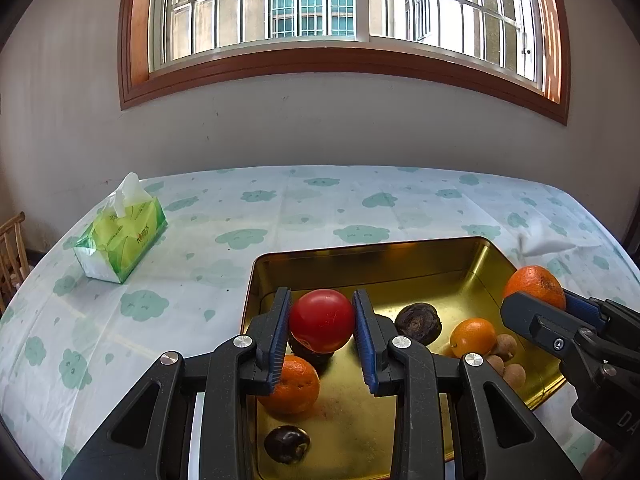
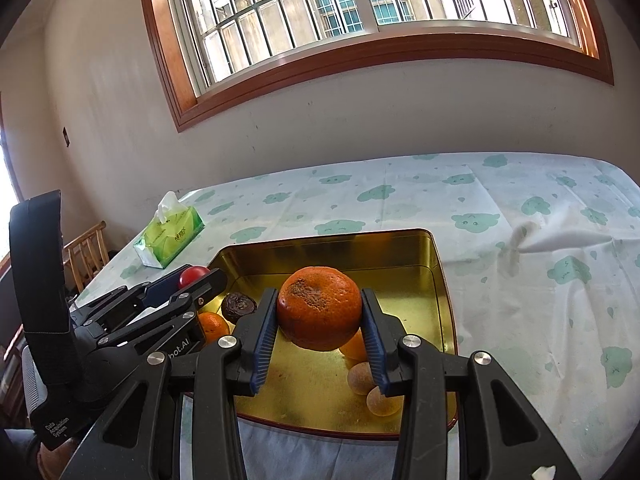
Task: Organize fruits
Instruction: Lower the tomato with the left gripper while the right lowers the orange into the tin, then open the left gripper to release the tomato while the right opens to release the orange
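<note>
The red fruit (image 1: 322, 320) sits clamped between the blue pads of the left gripper (image 1: 322, 322), held in the air above the gold tray (image 1: 376, 258); the jaws stand narrow, pressed on both of its sides. Under it in the tray lie a dark wrinkled fruit (image 1: 418, 323) at about three o'clock from it, a small orange (image 1: 473, 337) farther the same way, and another orange (image 1: 294, 386) at seven o'clock, partly hidden by the left pad. A dark round fruit (image 1: 287, 445) lies at six o'clock, near the tray's closest edge, and pale brown small round fruits (image 1: 507, 362) cluster just beside the small orange.

The right gripper (image 2: 319, 316) grips a large orange with a rough brown patch (image 2: 319, 308) — its pads press on both flanks and the fruit hangs above the tray's right half, over more of those pale fruits (image 2: 361, 378).

The tray rests on a table under a white cloth with green cloud prints (image 1: 240, 216). At ten o'clock from the tray stands a green tissue pack (image 1: 122, 238), well apart from it — a tissue sticks up from its top. Beyond the table are a pale wall and a wood-framed barred window (image 1: 340, 12).
</note>
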`<act>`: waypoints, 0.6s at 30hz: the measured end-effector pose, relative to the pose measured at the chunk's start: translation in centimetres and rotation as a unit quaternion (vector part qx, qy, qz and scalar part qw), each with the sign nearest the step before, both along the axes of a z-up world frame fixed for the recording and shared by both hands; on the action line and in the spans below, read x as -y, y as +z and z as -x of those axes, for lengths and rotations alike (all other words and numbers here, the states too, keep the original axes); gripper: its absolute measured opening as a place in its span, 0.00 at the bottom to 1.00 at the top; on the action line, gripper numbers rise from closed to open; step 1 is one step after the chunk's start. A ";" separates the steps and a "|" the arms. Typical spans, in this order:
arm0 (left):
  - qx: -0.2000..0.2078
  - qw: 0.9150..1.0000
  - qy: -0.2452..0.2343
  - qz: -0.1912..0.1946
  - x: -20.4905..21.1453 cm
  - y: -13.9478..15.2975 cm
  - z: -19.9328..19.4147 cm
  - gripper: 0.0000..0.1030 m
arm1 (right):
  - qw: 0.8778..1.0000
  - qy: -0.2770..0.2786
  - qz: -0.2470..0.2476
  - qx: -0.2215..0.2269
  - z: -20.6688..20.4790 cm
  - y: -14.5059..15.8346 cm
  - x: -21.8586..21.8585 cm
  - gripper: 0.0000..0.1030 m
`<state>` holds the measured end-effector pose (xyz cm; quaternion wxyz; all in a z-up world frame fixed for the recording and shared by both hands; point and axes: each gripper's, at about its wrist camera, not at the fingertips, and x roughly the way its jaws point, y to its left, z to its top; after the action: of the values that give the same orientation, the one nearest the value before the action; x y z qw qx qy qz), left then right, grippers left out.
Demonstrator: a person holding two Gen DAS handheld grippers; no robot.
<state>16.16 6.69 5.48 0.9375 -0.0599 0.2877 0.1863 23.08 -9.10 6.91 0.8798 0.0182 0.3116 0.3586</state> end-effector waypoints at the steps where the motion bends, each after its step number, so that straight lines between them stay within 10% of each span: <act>1: -0.001 1.000 0.002 0.000 -0.1 -0.1 -0.1 0.30 | 1.000 0.000 0.000 -0.001 -0.1 -0.1 -0.1 0.36; 5: -0.005 1.000 0.007 0.006 -0.4 -0.3 -0.2 0.32 | 1.000 -0.001 0.001 -0.002 -0.3 -0.2 -0.2 0.37; 10: -0.008 1.000 0.014 -0.001 -0.4 -0.3 -0.2 0.74 | 1.000 -0.004 0.002 0.008 -0.4 0.0 -0.4 0.39; 18: -0.005 1.000 0.011 -0.015 -0.1 0.3 0.4 0.88 | 0.999 -0.008 -0.005 0.031 0.5 1.2 0.0 0.47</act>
<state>15.77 6.76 5.77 0.9349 -0.0482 0.2886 0.2008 22.59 -9.14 8.12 0.8915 0.0139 0.2823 0.3539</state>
